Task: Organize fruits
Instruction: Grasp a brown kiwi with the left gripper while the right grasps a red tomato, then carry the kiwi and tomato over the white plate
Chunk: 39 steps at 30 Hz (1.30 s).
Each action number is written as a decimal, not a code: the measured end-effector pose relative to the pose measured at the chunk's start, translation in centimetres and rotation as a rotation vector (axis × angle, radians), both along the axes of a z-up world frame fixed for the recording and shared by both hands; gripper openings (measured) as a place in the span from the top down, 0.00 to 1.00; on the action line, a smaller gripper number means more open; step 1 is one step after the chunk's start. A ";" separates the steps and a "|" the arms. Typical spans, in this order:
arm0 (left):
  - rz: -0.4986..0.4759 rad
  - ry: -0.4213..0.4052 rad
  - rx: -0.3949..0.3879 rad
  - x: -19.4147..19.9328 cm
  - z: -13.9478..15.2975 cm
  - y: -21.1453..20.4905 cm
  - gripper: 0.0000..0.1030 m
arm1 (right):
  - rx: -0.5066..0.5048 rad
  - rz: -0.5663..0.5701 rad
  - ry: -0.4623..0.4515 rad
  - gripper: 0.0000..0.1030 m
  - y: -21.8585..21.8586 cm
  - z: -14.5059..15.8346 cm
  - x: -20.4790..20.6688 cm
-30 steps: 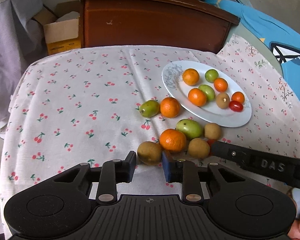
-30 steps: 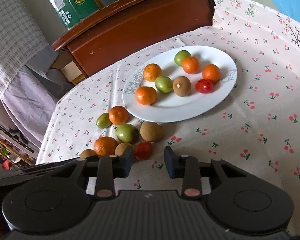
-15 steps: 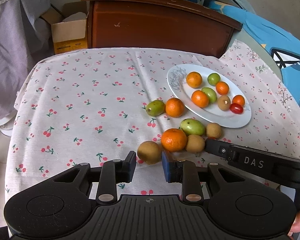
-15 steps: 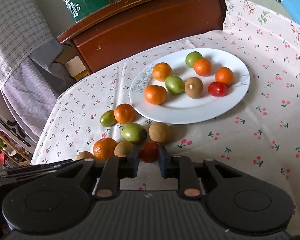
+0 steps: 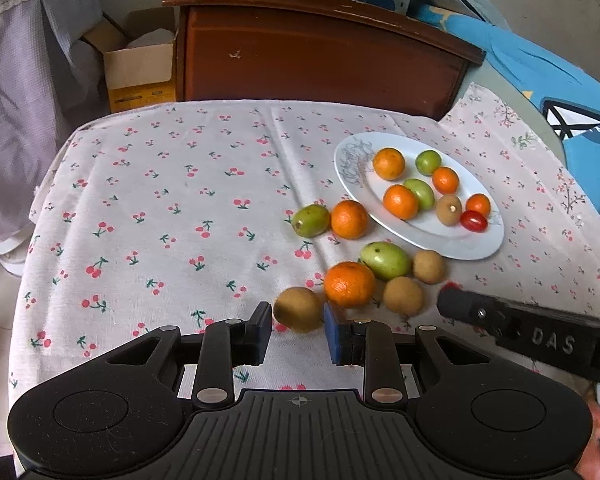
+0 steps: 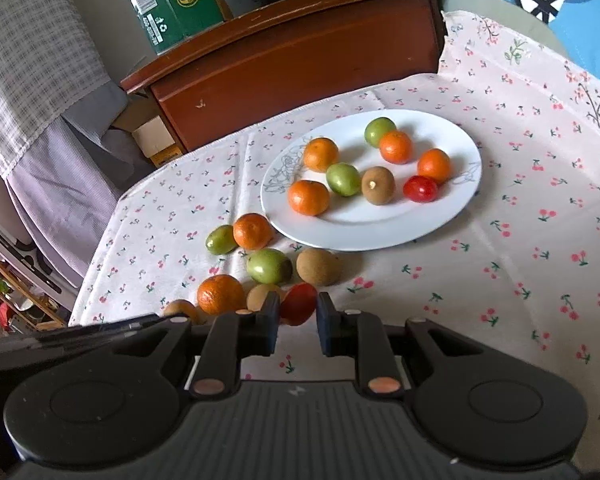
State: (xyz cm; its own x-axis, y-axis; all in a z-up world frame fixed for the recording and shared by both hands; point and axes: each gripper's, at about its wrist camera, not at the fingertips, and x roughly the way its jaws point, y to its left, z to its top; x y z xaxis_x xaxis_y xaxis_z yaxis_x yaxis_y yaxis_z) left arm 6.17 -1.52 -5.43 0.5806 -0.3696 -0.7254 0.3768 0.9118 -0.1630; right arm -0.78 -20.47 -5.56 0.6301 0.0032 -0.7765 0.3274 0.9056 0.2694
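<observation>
The right hand-held gripper [image 6: 298,312] has closed since a second ago and now pinches the cherry tomato [image 6: 299,303] at 6 o'clock of the white plate [image 6: 452,216]; the left hand-held gripper [image 5: 298,324] pinches a kiwi [image 5: 299,309]. Both fruits are gripped on the surface [image 5: 160,216], so carrying them to the plate likely comes next

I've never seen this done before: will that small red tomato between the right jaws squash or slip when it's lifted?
The small glossy red tomato looks thin-skinned, so hard squeezing would probably bruise it. Its smooth, rounded skin may slip between the right gripper jaws. If dropped, it would likely roll on the cherry-print tablecloth.
</observation>
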 end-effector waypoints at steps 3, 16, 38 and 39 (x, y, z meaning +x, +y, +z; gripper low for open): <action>0.005 0.001 0.013 0.3 -0.4 -0.2 0.71 | 0.008 -0.010 0.020 0.81 -0.2 -0.5 0.0; 0.012 -0.014 0.034 0.6 -0.8 -1.0 0.76 | 0.036 -0.012 0.044 0.81 -0.3 -1.2 0.1; -0.074 -0.155 -0.117 -0.7 8.0 -2.7 0.76 | -0.023 0.064 -0.147 0.81 -1.6 7.6 -0.1; -0.081 -0.161 -0.120 -0.5 8.5 -2.8 0.76 | -0.024 0.064 -0.150 0.81 -1.9 7.8 0.0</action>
State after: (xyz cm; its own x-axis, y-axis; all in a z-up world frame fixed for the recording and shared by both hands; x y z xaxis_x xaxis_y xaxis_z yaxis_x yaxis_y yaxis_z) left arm 5.65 -4.32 3.07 0.6503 -0.4979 -0.5738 0.4777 0.8553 -0.2008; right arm -0.79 -22.42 2.28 0.7379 0.0300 -0.6742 0.2264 0.9301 0.2892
